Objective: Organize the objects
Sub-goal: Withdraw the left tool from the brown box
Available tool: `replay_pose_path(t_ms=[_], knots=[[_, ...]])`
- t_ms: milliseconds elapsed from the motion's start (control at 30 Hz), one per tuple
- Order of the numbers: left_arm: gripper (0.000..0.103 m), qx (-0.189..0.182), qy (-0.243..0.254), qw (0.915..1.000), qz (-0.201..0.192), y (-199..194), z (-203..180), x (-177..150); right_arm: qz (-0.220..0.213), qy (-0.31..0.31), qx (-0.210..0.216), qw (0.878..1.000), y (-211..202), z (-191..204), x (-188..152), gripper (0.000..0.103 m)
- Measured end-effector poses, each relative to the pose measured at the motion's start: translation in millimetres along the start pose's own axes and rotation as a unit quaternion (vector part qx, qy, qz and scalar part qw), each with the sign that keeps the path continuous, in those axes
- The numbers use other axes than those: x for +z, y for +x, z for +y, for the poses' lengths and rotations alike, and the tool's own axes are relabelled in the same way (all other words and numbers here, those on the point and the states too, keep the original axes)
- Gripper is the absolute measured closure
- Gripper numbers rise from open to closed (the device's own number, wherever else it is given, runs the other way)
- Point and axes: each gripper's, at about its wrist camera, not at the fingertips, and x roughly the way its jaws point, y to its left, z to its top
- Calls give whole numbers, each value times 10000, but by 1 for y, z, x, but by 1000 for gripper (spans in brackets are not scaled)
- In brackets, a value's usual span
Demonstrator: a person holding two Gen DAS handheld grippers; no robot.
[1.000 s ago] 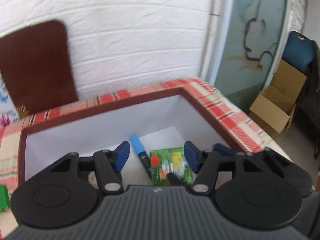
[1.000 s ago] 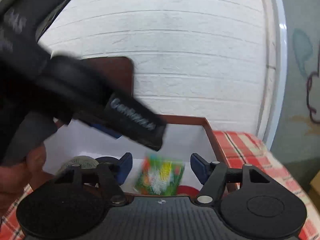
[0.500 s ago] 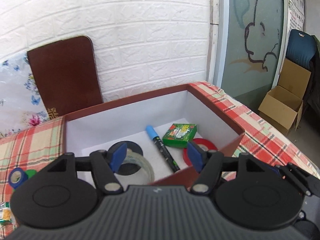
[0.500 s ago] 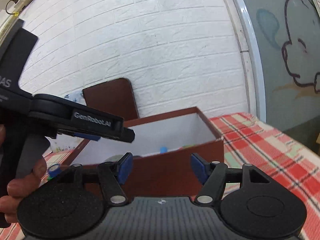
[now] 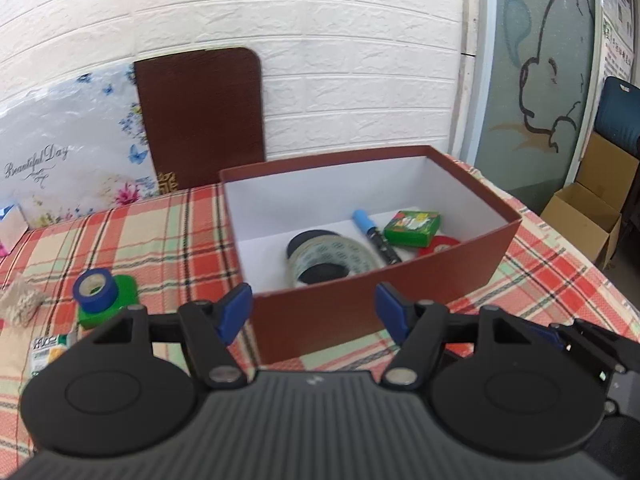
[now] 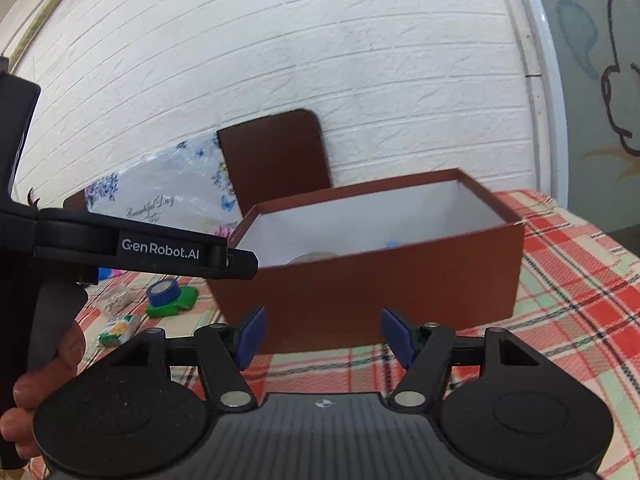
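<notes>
Pulling both tools back from the brown box (image 5: 380,292), I now see its near wall from outside where a second ago I was looking down over its rim; the green packet (image 5: 412,227) that sat under my left hand-held gripper (image 5: 314,312) lies inside, beside the blue-capped marker (image 5: 374,236), so I judge that drop finished and a new pick due. The left jaws have spread wider and are empty; the right hand-held gripper (image 6: 322,336) is spread too, nothing between its pads. The left view alone shows the box's contents: clear tape roll (image 5: 334,258), black roll, red roll. Left of the box on the checked bench (image 5: 160,240) wait a blue tape roll (image 5: 96,290) on a green block and a small packet; the right view adds my left hand.
</notes>
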Motion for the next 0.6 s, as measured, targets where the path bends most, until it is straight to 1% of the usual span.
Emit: replay_pose_path(t_ms=[167, 333, 433, 600], knots=[[30, 273, -156, 9995, 39, -2, 33, -23, 408, -90, 264, 9988, 10, 23, -11, 38], [30, 648, -353, 9968, 306, 7, 74, -50, 835, -396, 511, 9944, 24, 55, -28, 38], [30, 855, -387, 9947, 409, 10, 94, -64, 1045, -600, 620, 9908, 32, 72, -35, 38], [30, 999, -612, 9917, 521, 12, 125, -81, 1380, -721, 701, 9853, 44, 87, -42, 38]])
